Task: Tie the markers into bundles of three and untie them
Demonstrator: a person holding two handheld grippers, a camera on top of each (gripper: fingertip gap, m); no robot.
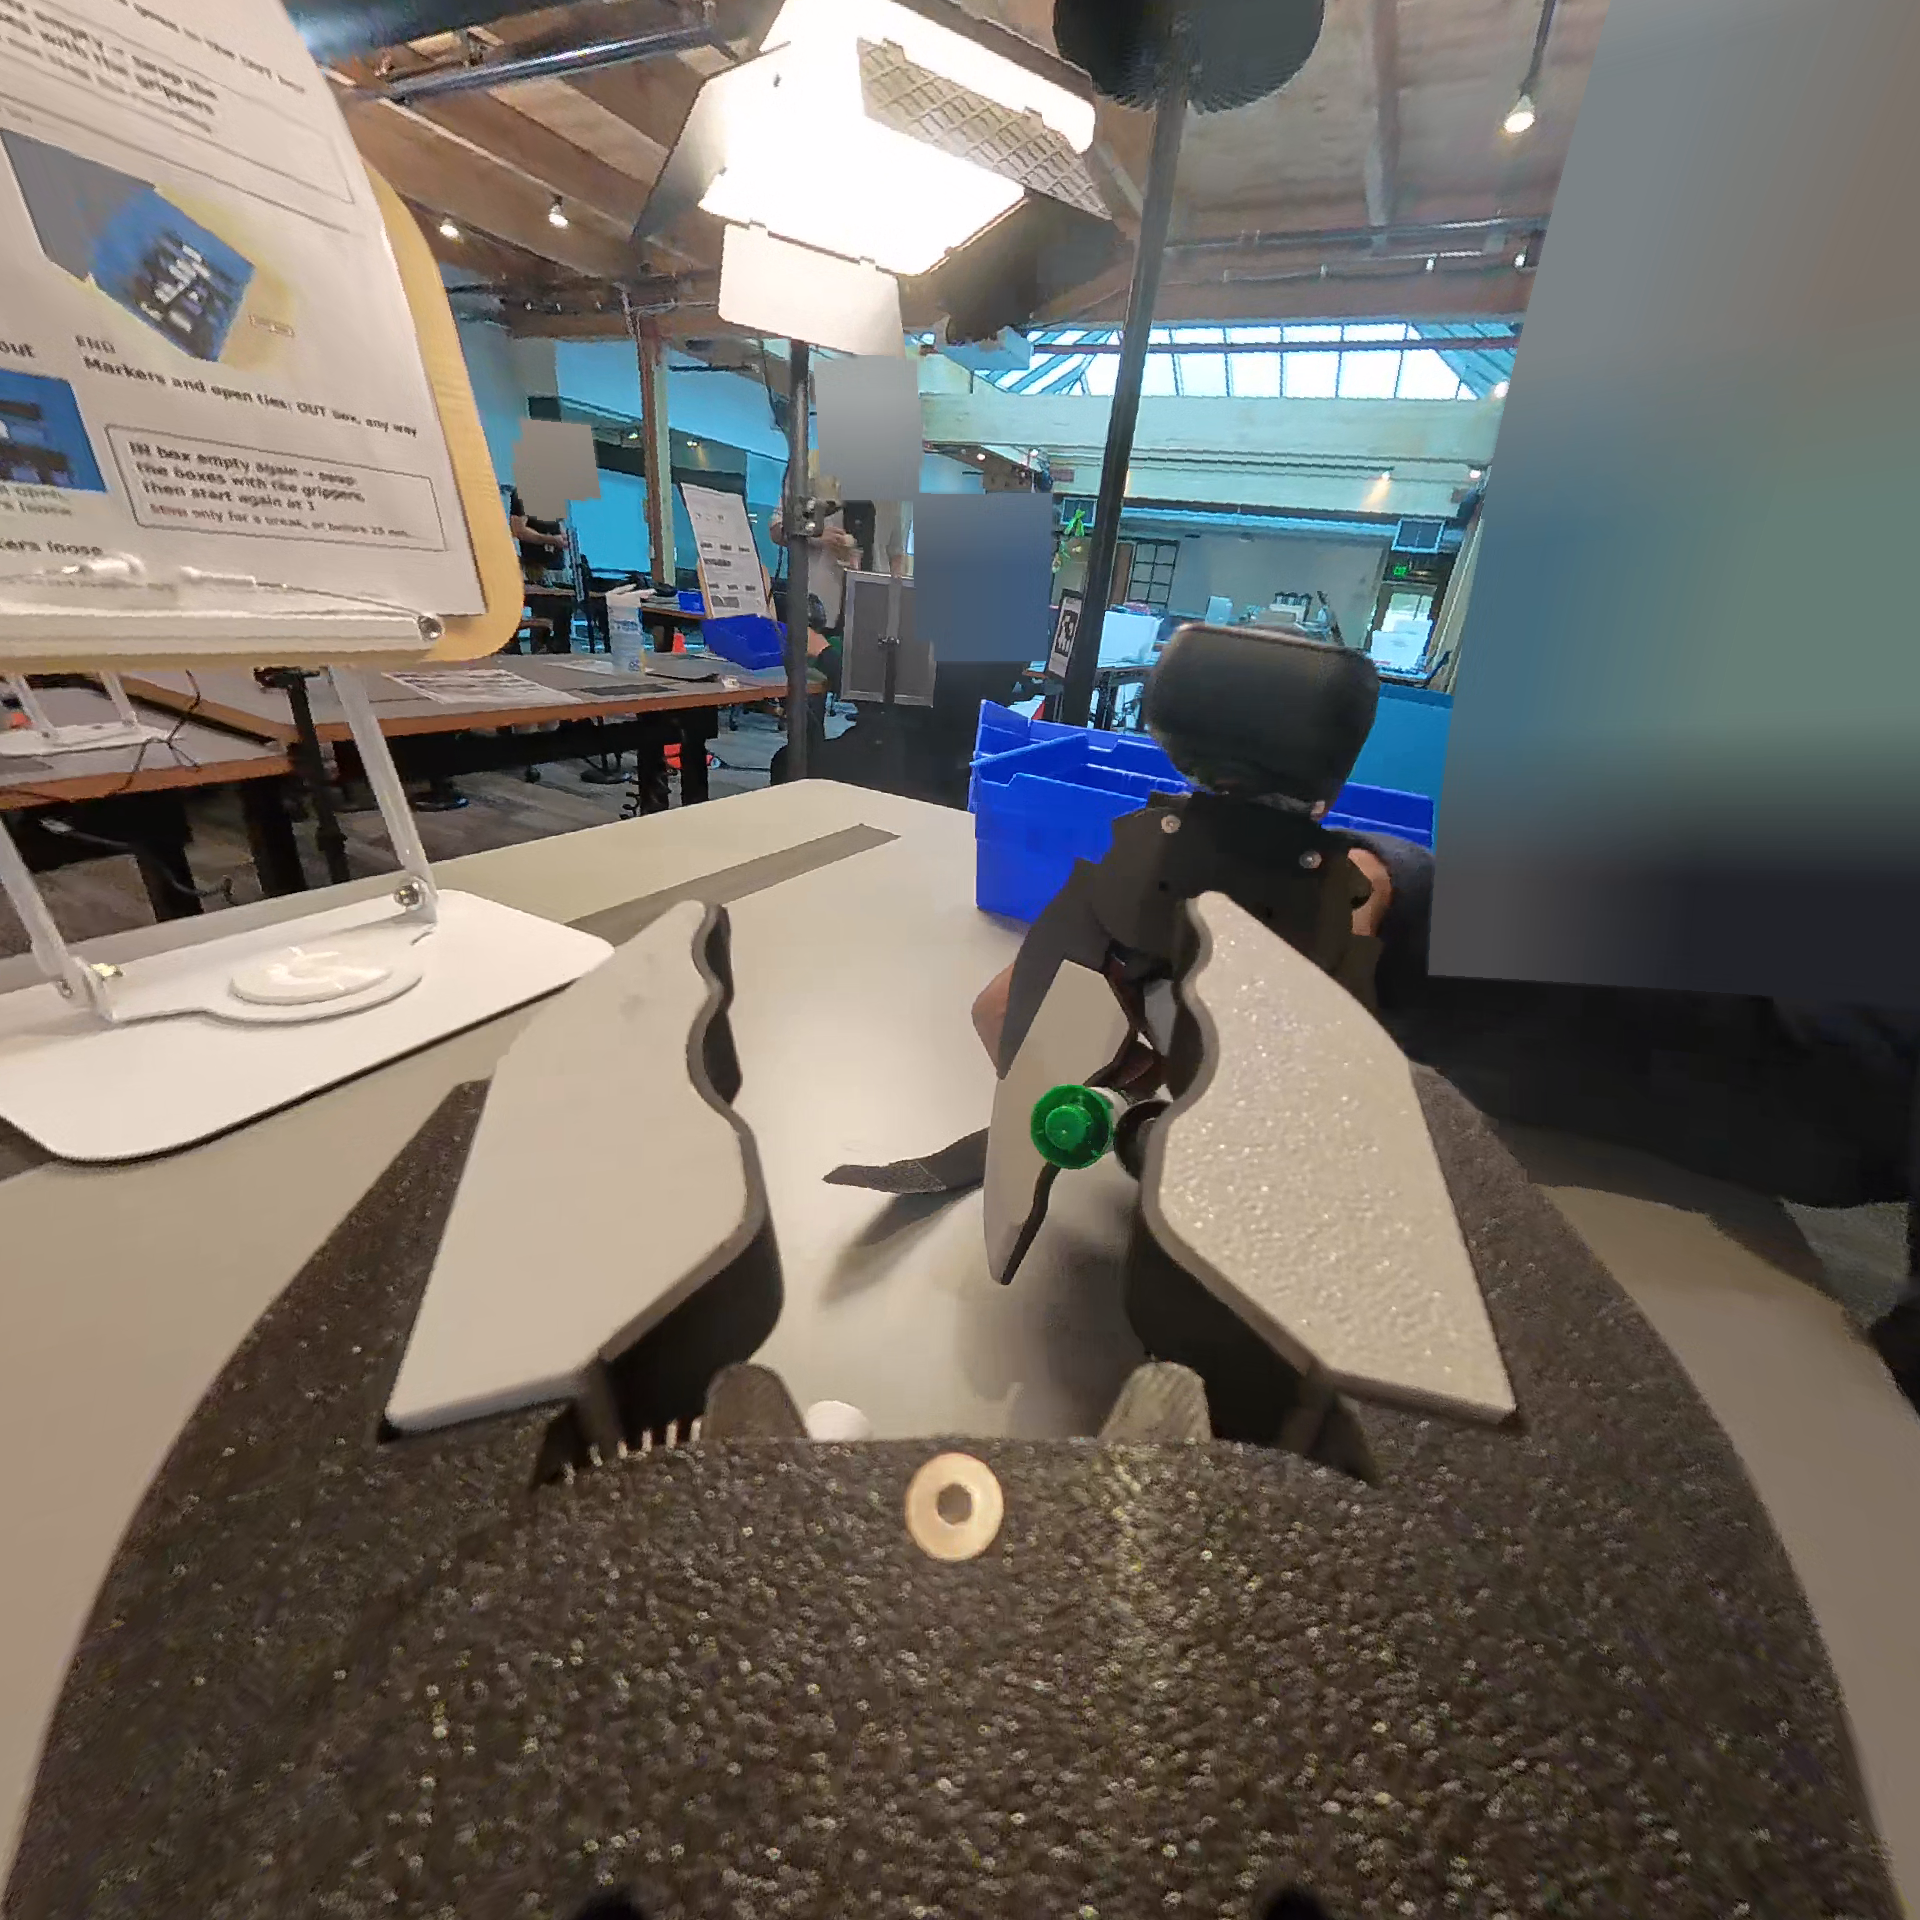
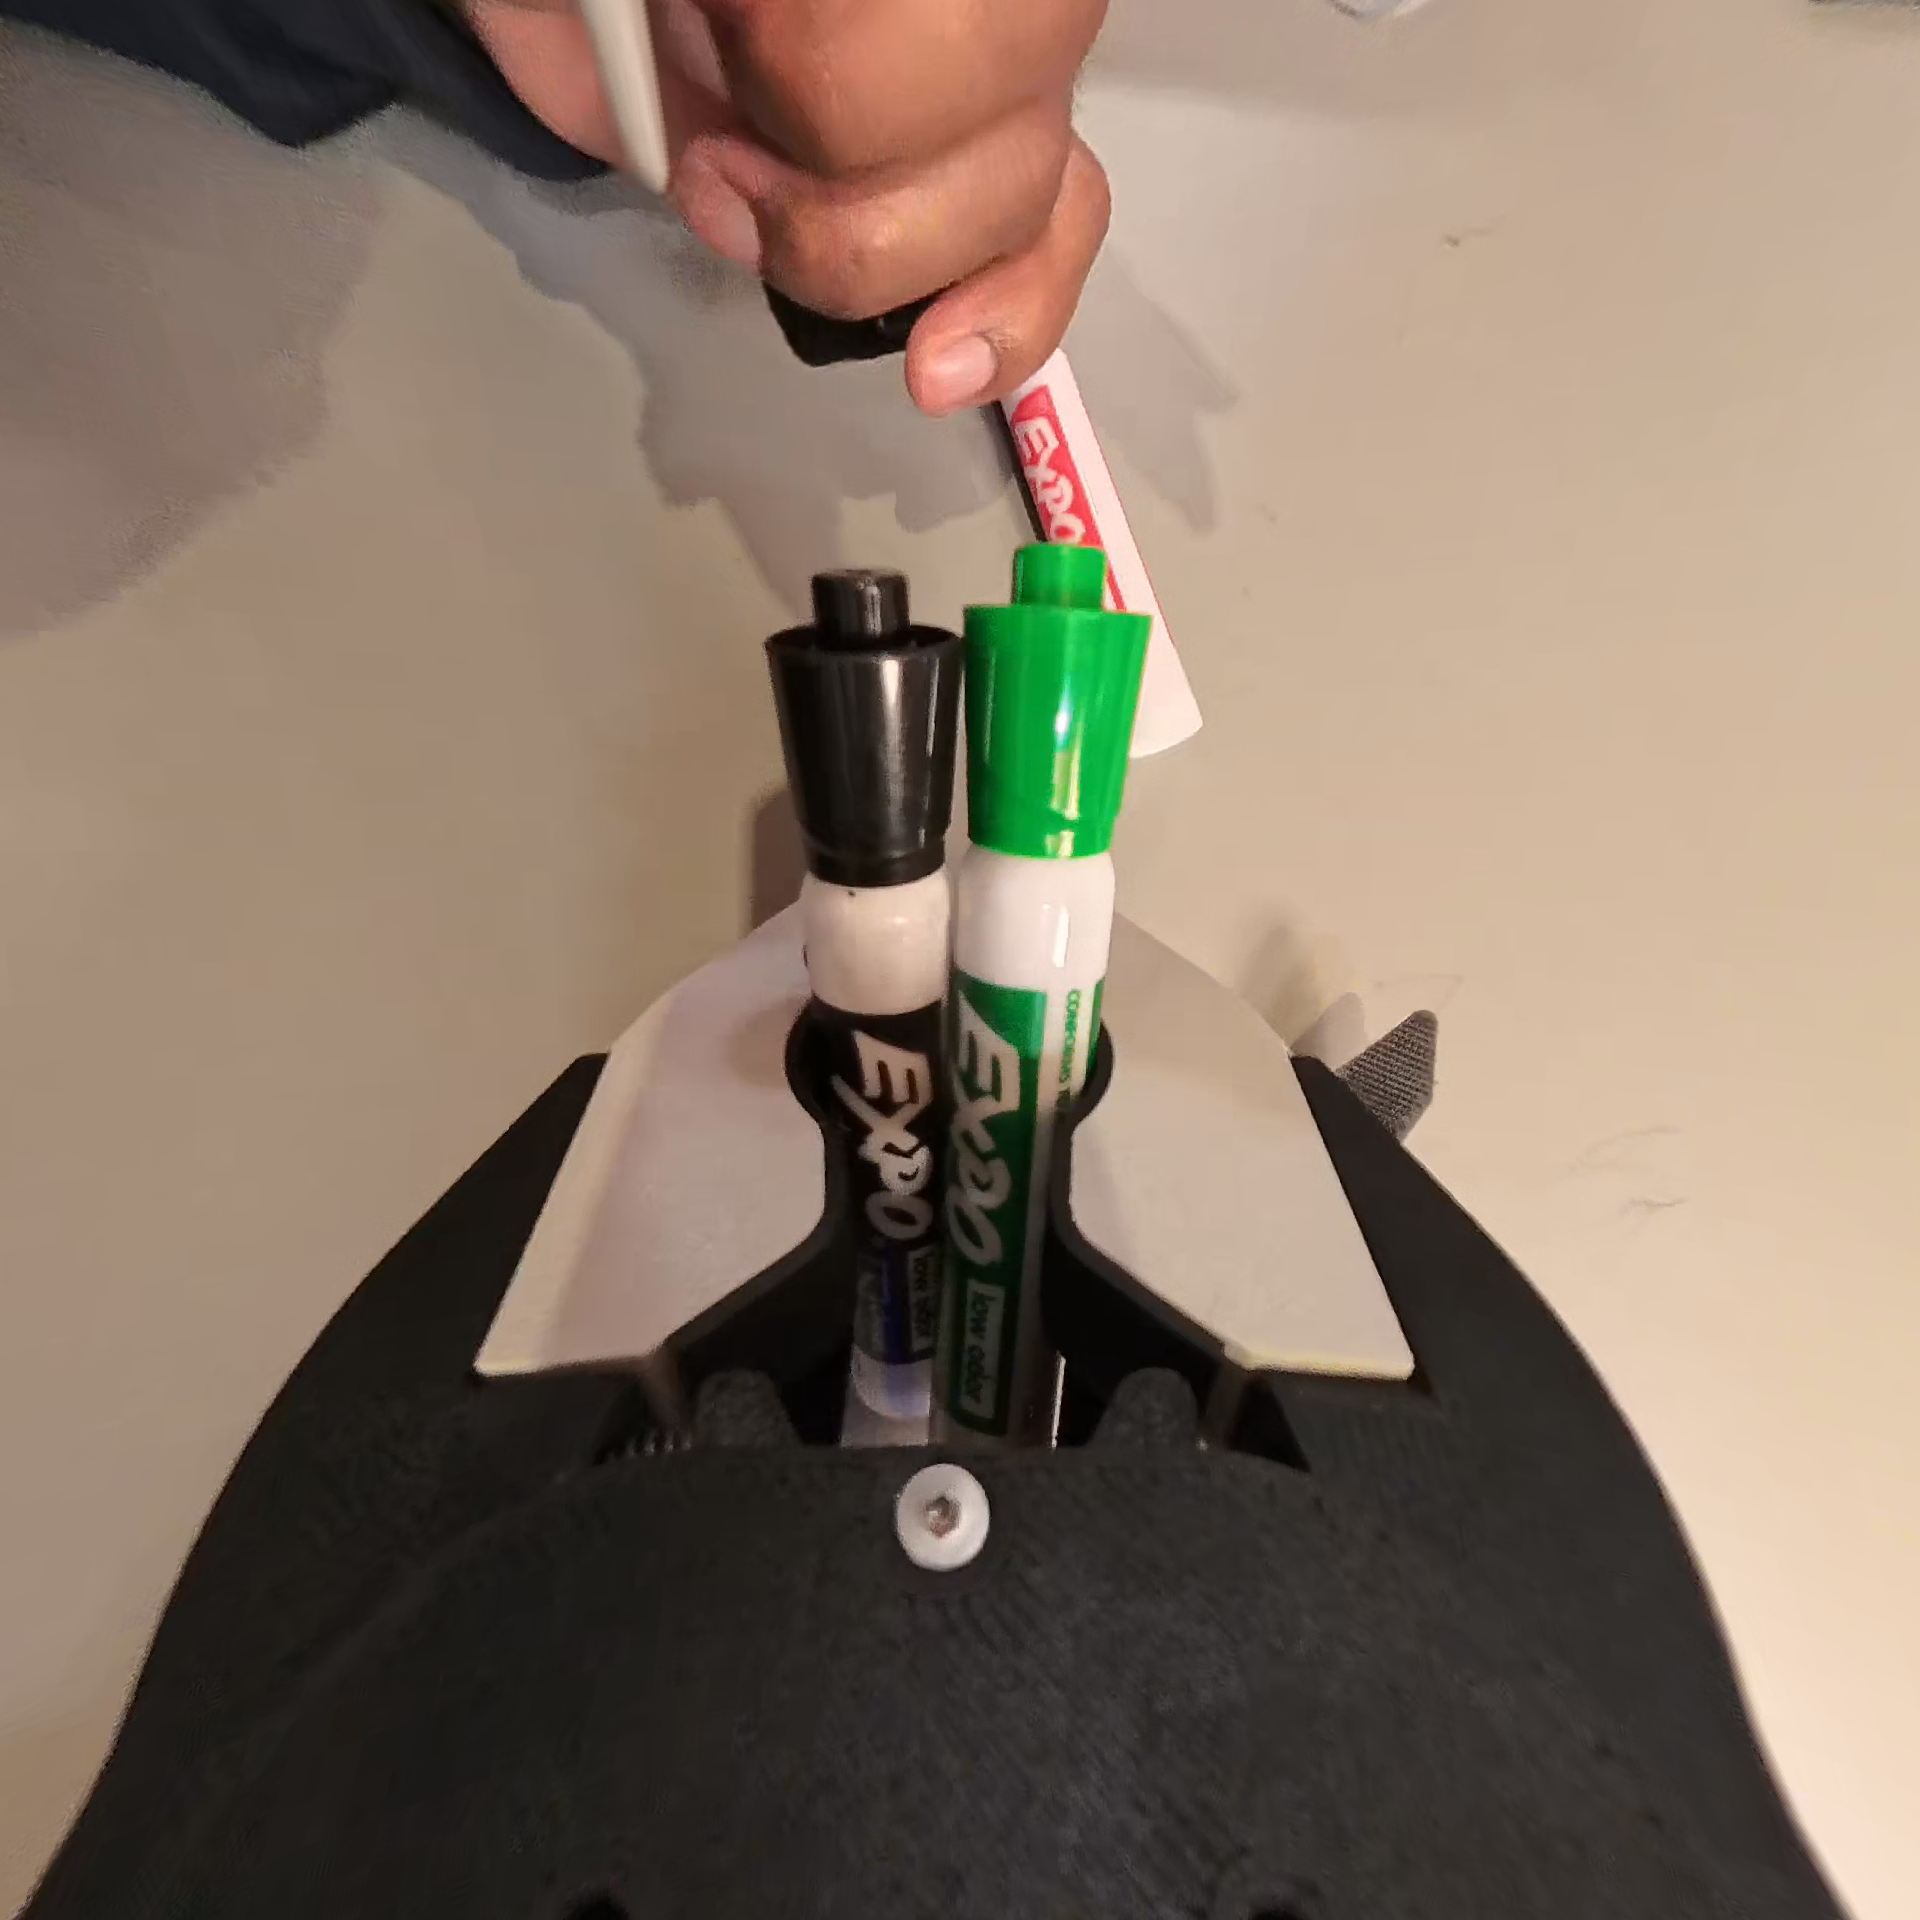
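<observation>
Right wrist view: black marker (image 2: 878, 935) and green marker (image 2: 1039, 914) stand side by side at frame centre, pinched between the right gripper (image 2: 951, 1039) fingers, caps pointing up-frame. Red marker (image 2: 1091, 561) lies on the beige table (image 2: 1558, 623) just behind the green cap, under a hand (image 2: 883, 177) at top. Grey strap (image 2: 1397, 1070) peeks out at right. Left wrist view: left gripper (image 1: 951, 997) spread wide, nothing between its fingers; blue bins (image 1: 1049, 821) and document stand (image 1: 260, 987) behind.
</observation>
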